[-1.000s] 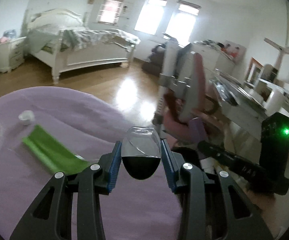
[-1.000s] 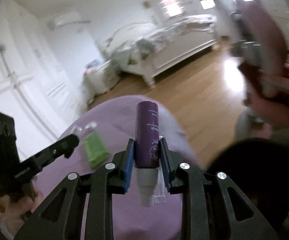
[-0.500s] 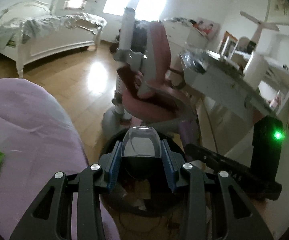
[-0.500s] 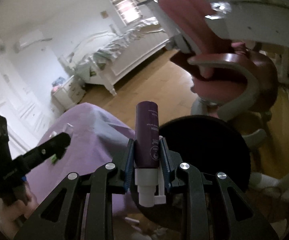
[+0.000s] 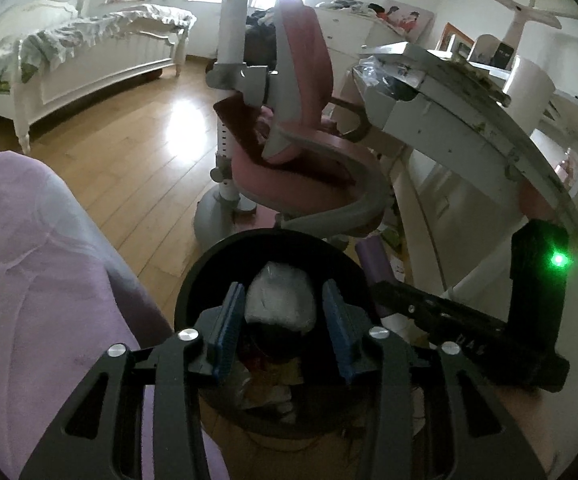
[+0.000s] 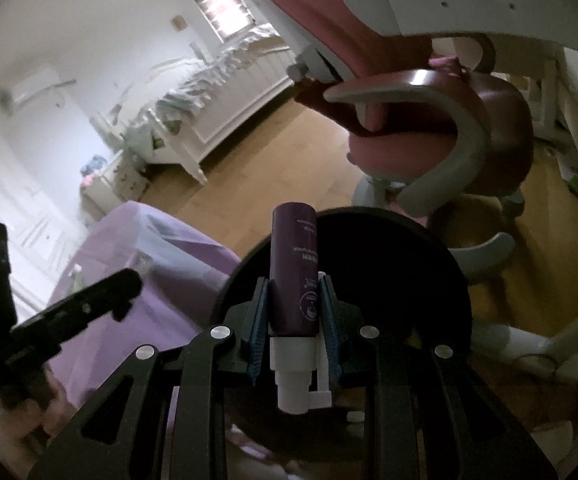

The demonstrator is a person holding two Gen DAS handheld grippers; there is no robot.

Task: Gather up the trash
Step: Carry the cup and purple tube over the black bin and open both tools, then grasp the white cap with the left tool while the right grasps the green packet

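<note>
- left gripper (image 5: 279, 322): fingers spread apart, nothing clamped; a clear plastic cup (image 5: 280, 300) sits loose between them, above the black bin (image 5: 205, 276).
- right gripper (image 6: 293, 322): clamped on a purple bottle (image 6: 293, 268), white cap toward the camera, held over the bin (image 6: 441, 264).
- bin stands beside the purple bed (image 5: 29, 264).

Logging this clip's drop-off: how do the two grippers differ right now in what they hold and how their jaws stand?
The left gripper has its jaws spread, with gaps either side of the clear cup between them; the right gripper has its jaws pressed onto the purple bottle. The cup is short, rounded and see-through; the bottle is tall, slim and opaque, its white pump end toward the camera. Both grippers hover over the black bin.
</note>
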